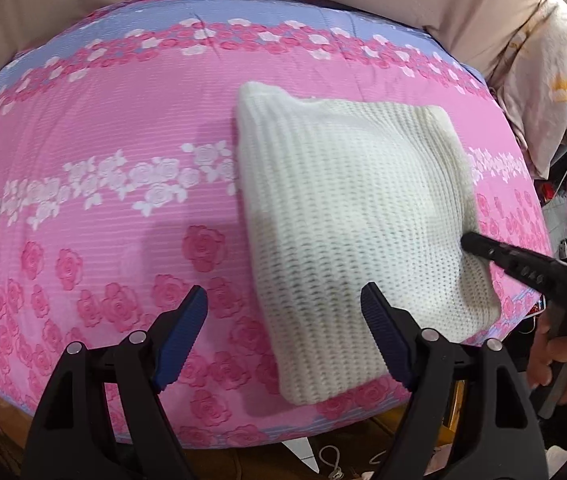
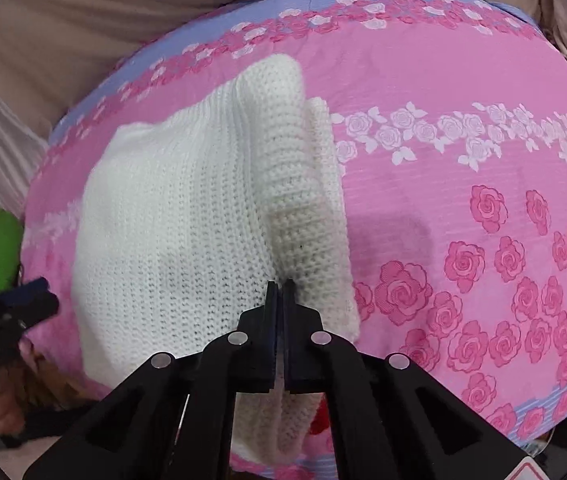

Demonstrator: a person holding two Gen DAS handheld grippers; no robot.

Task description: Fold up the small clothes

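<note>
Nearest the right wrist camera, the right gripper (image 2: 281, 286) is pinched on the near edge of the white knitted garment (image 2: 187, 240), which lies on the pink rose-print quilt (image 2: 463, 128). That thin bite could slip when pulled. Farther left, the left gripper (image 1: 283, 306) gapes empty.

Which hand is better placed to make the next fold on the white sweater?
Right, probably. The right gripper is already shut on the sweater edge, while the left gripper hangs open beside it, holding nothing.
</note>
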